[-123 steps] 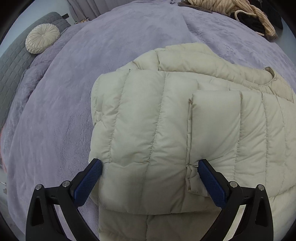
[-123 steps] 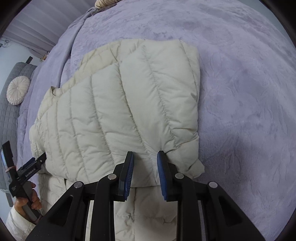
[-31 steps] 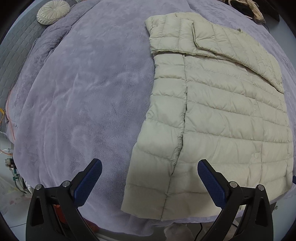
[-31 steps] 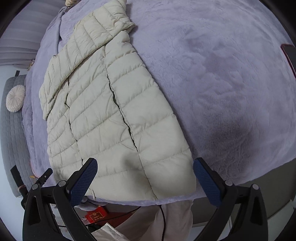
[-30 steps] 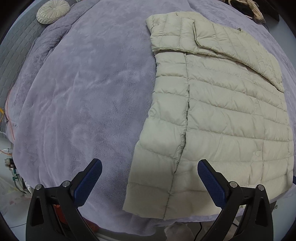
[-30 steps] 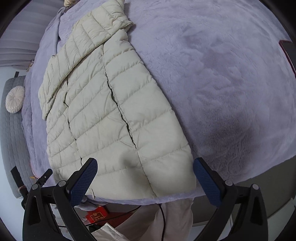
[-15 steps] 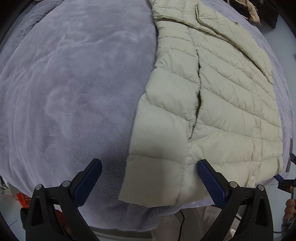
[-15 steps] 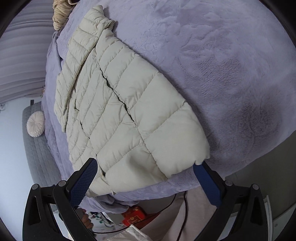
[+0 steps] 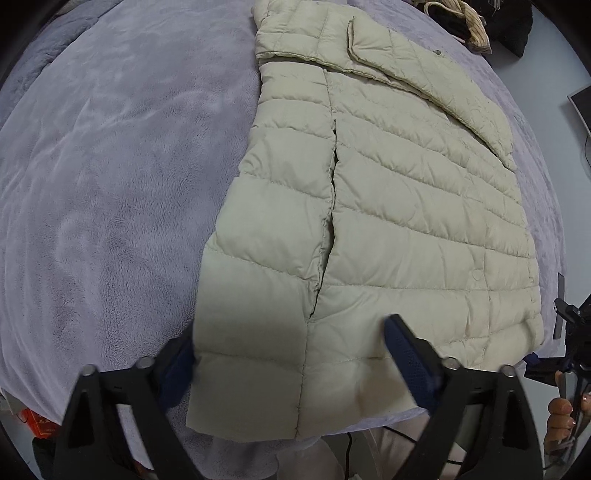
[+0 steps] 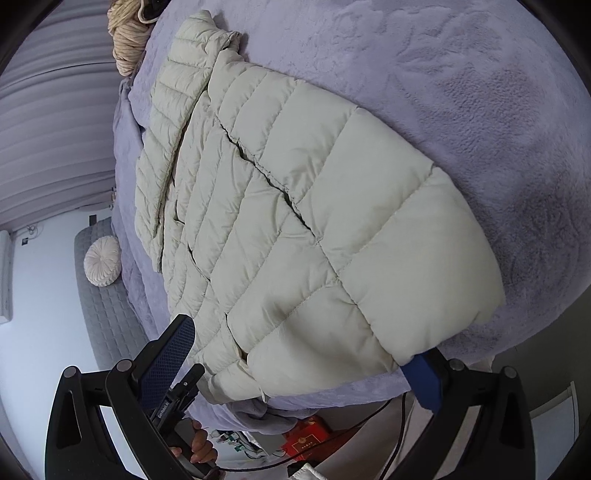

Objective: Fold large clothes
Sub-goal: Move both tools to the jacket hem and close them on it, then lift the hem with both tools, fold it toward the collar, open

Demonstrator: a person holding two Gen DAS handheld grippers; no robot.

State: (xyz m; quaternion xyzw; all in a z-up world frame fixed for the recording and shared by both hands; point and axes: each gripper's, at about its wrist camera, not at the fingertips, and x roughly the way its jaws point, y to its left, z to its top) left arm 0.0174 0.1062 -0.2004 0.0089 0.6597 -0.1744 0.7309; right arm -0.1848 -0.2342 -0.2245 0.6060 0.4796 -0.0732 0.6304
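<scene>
A cream quilted puffer jacket point(image 9: 388, 192) lies flat on a lilac fleece blanket, sleeves folded in, hem at the bed's near edge. My left gripper point(image 9: 291, 354) is open, its jaws straddling the hem's left corner, the fabric lying over the left finger. The jacket also shows in the right wrist view point(image 10: 303, 206). My right gripper point(image 10: 299, 354) is open, its jaws straddling the hem's right corner, with the right finger point(image 10: 423, 380) partly under the fabric.
The lilac blanket point(image 9: 110, 166) covers the bed. A pile of beige and dark clothes point(image 9: 476, 22) lies at the far side. A round cream cushion point(image 10: 102, 261) sits on a grey sofa. A red box point(image 10: 306, 437) and cables lie on the floor below the bed edge.
Both grippers have come down and forward to the jacket's hem. Each now straddles a hem corner, where before they hovered above and short of it.
</scene>
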